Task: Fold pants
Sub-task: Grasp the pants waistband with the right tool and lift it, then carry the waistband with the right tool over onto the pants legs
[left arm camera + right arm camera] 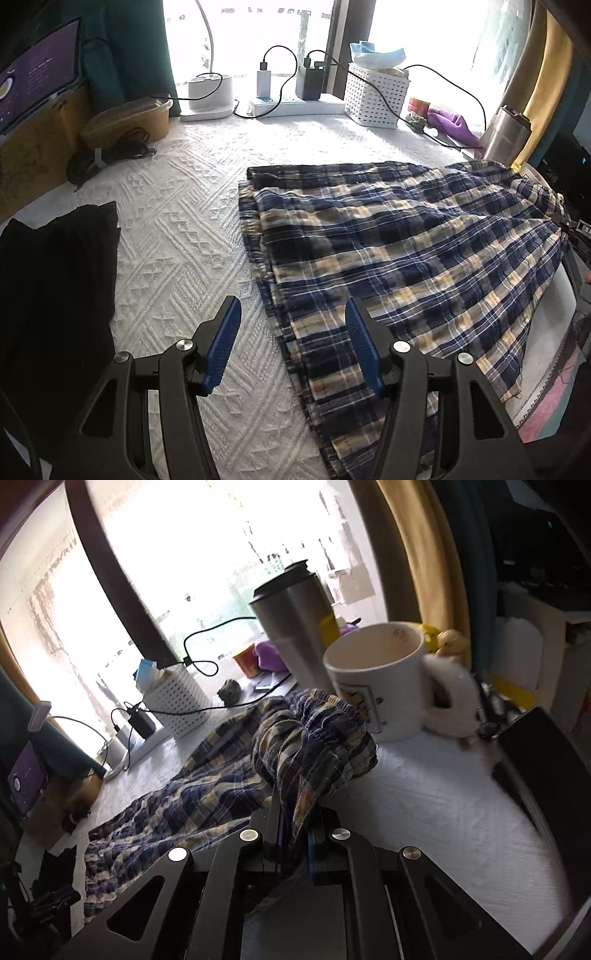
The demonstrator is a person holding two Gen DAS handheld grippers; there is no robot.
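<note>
Navy, white and tan plaid pants (pixel 406 251) lie spread over the white textured table cover (pixel 177 236), right of centre in the left wrist view. My left gripper (pixel 293 314) hovers open above their near-left edge, nothing between its blue pads (pixel 225 343). In the right wrist view my right gripper (pixel 293 812) is shut on a bunched corner of the plaid pants (pixel 314 746), lifted off the cover. The rest of the fabric trails down to the left. At the far right edge of the left wrist view that same held end rises towards the right gripper (pixel 572 225).
A folded black garment (pixel 55 295) lies at the left. Along the window stand a power strip (pixel 295 105), chargers, a white perforated basket (pixel 376 92) and a steel tumbler (pixel 295 624). A white mug (pixel 384 679) stands just behind the lifted fabric. A brown tub (pixel 129 122) sits back left.
</note>
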